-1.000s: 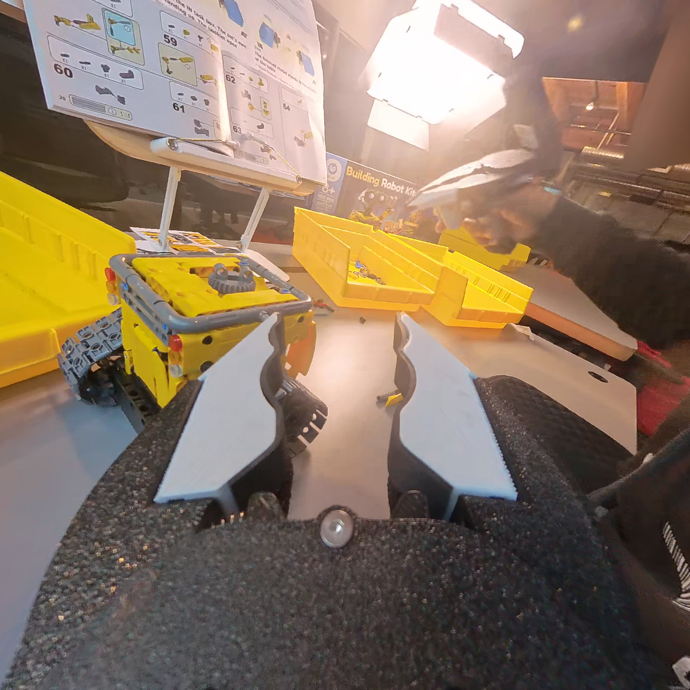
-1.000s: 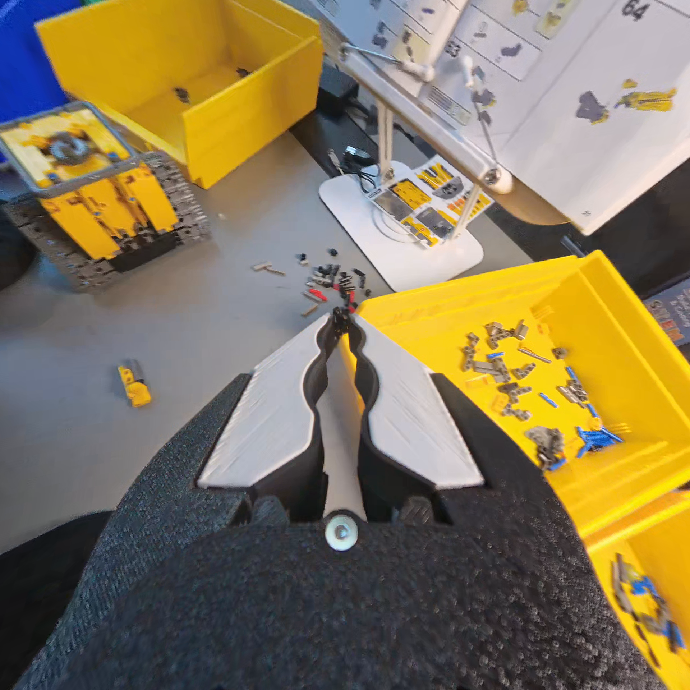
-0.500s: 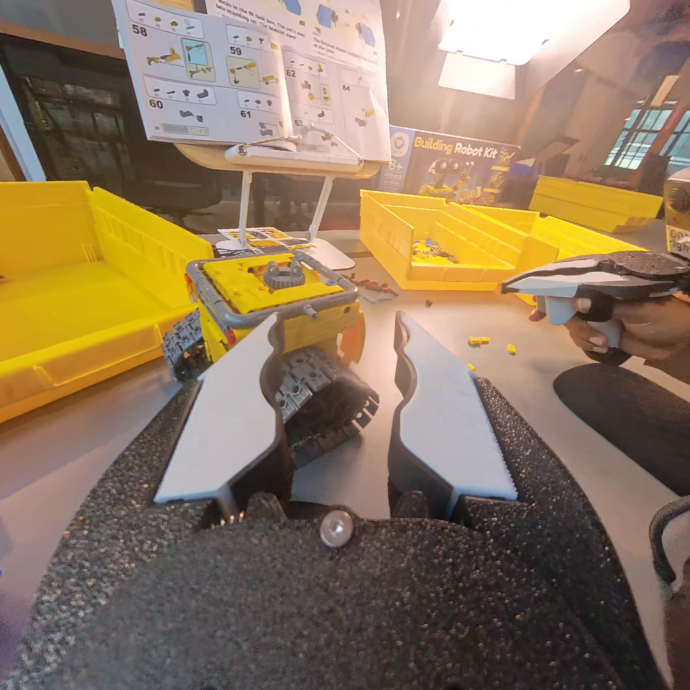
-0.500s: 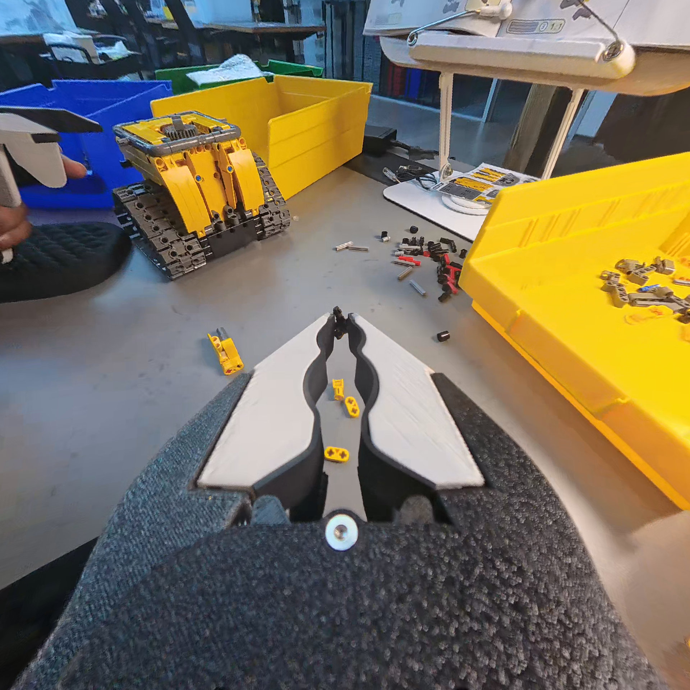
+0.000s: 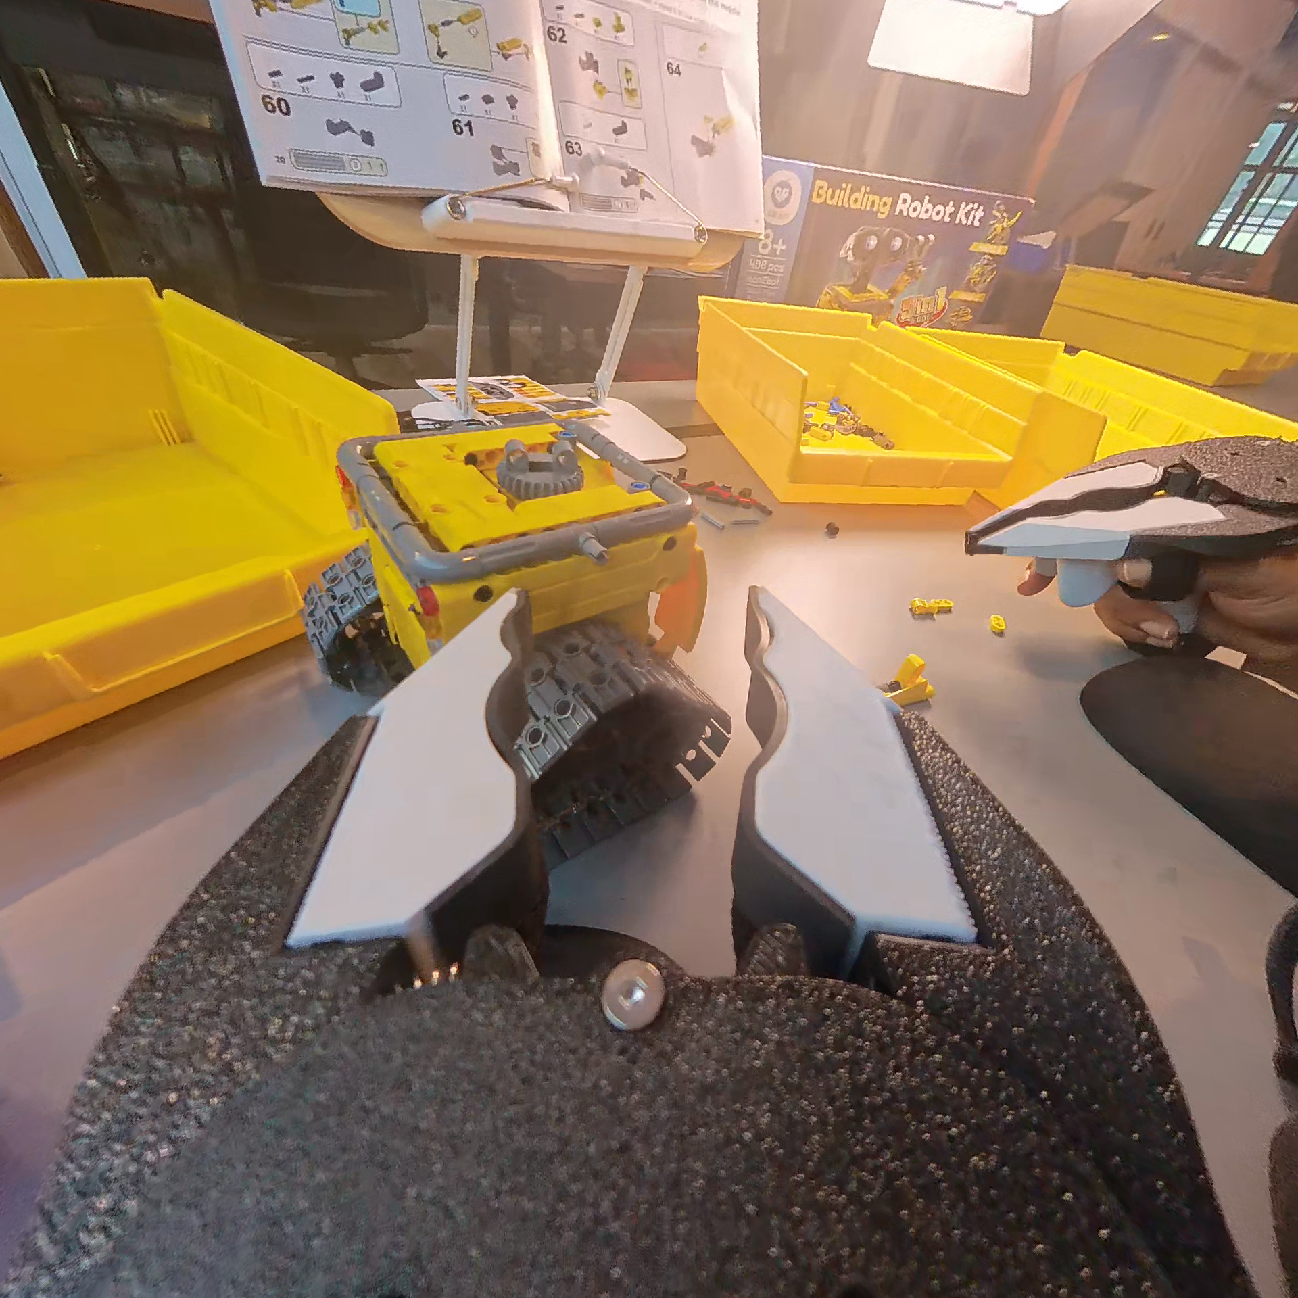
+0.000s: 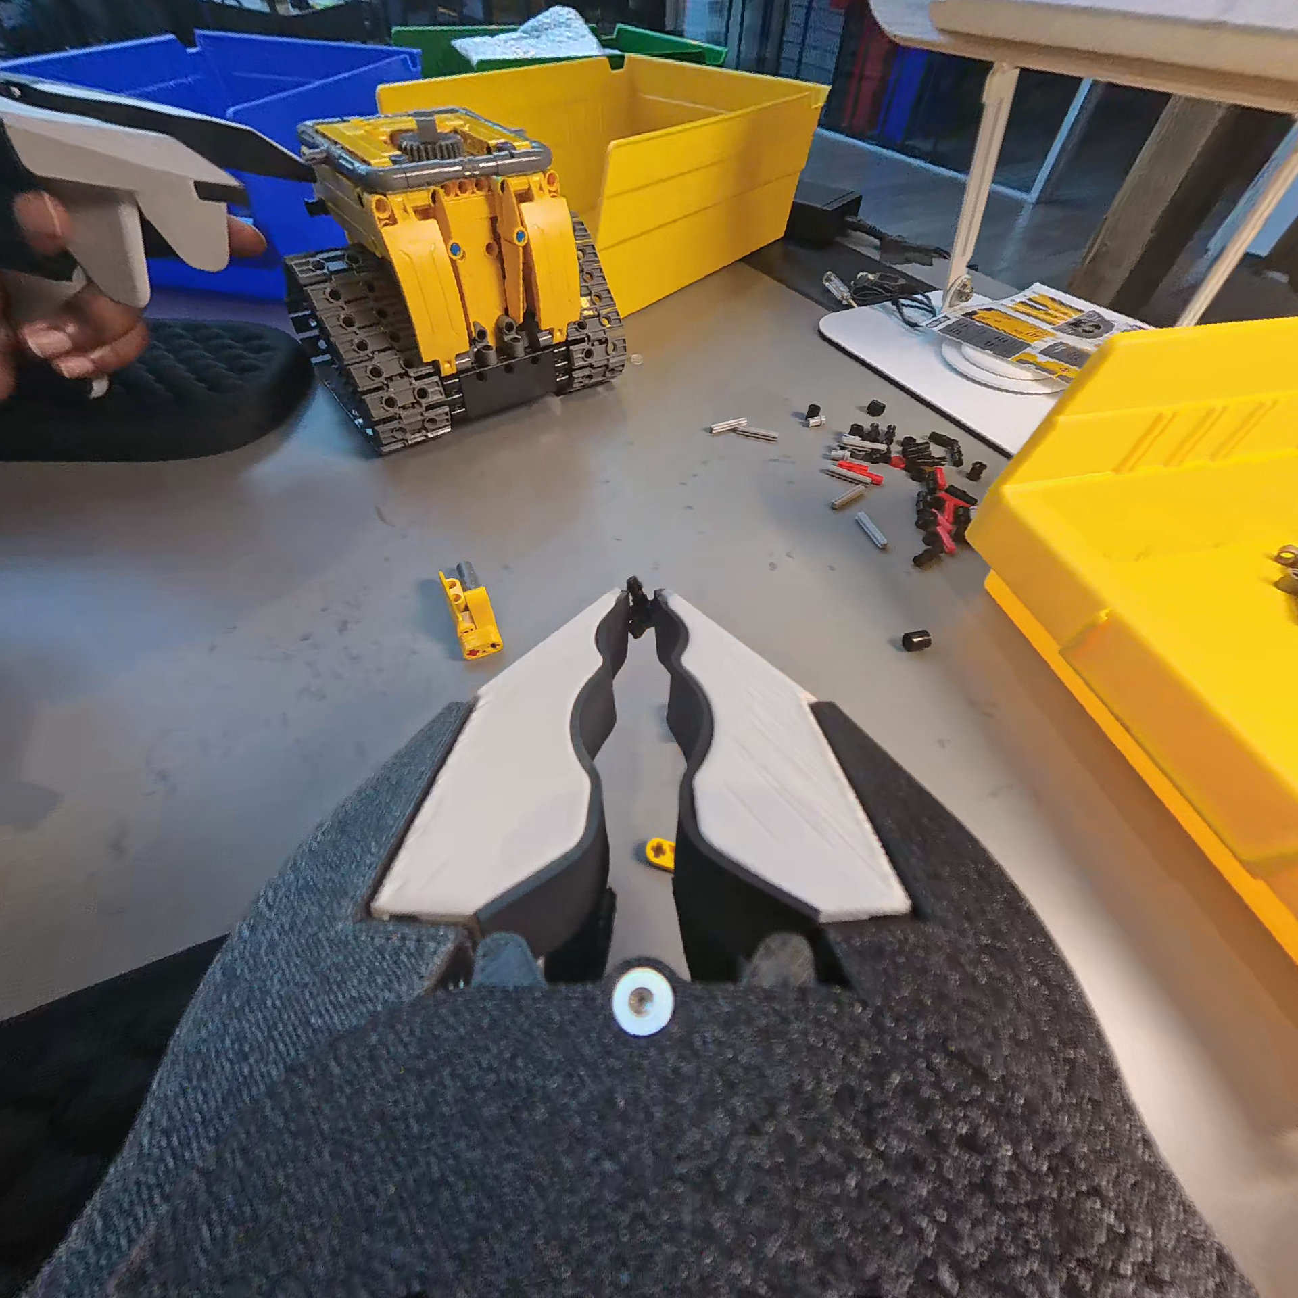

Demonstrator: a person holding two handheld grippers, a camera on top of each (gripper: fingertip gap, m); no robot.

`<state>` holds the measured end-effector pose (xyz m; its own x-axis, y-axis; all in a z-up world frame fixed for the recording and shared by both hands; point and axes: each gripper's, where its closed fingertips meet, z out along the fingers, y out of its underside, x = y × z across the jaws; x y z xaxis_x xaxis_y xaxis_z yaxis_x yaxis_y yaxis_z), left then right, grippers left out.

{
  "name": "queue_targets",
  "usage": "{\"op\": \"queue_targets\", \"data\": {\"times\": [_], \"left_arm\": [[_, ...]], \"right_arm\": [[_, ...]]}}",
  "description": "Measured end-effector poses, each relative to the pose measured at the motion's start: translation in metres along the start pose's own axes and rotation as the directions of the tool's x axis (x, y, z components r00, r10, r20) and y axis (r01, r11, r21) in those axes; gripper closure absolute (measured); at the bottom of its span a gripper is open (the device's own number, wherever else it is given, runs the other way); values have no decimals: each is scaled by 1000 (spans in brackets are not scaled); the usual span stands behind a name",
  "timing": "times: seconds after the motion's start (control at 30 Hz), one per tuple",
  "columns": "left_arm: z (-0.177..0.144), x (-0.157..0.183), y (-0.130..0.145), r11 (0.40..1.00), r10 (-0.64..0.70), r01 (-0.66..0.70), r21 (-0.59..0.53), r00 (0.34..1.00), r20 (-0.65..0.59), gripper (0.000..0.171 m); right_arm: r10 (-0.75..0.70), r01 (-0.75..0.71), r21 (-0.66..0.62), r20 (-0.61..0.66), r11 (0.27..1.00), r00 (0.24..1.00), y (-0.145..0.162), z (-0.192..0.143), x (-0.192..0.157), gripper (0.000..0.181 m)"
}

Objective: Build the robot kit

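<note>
A yellow tracked brick model (image 5: pixel 520 534) with a grey top frame and a gear stands on the grey table. My left gripper (image 5: pixel 636 597) is open right in front of it, with the model's near track (image 5: pixel 618 737) between the fingers. I cannot tell whether they touch. My right gripper (image 6: pixel 639 597) is shut on a small black pin (image 6: pixel 636 593) and holds it low over the table. It also shows at the right in the left wrist view (image 5: pixel 983 544). The model (image 6: pixel 456 281) and the left gripper (image 6: pixel 281 165) beside its top frame show in the right wrist view.
A small yellow piece with a grey pin (image 6: pixel 470 611) lies left of my right fingers. Loose black, red and grey pins (image 6: pixel 906 477) lie near a yellow bin (image 6: pixel 1159 562). Another yellow bin (image 6: pixel 702 175) and a blue bin (image 6: pixel 211 91) stand behind the model. A booklet on a stand (image 5: pixel 492 84) is at the back. My right fingertips sit around 25 centimeters from my left ones.
My right gripper has come away from the yellow bin and down over the table, still shut on the black pin. My left gripper has closed in on the model.
</note>
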<state>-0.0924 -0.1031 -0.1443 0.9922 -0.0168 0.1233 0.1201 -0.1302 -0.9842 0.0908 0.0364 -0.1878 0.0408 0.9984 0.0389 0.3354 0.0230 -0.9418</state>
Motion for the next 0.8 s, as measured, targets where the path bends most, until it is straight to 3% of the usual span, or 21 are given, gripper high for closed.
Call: {"op": "queue_targets", "data": {"times": [0.33,0.8], "left_arm": [[0,0,0,1000,-8,8,0,1000,-10,112],[0,0,-3,1000,-5,5,13,1000,-14,112]], "right_arm": [[-97,104,-70,94,992,991,10,8,-22,174],[-191,244,-266,210,933,959,42,21,-43,171]]}}
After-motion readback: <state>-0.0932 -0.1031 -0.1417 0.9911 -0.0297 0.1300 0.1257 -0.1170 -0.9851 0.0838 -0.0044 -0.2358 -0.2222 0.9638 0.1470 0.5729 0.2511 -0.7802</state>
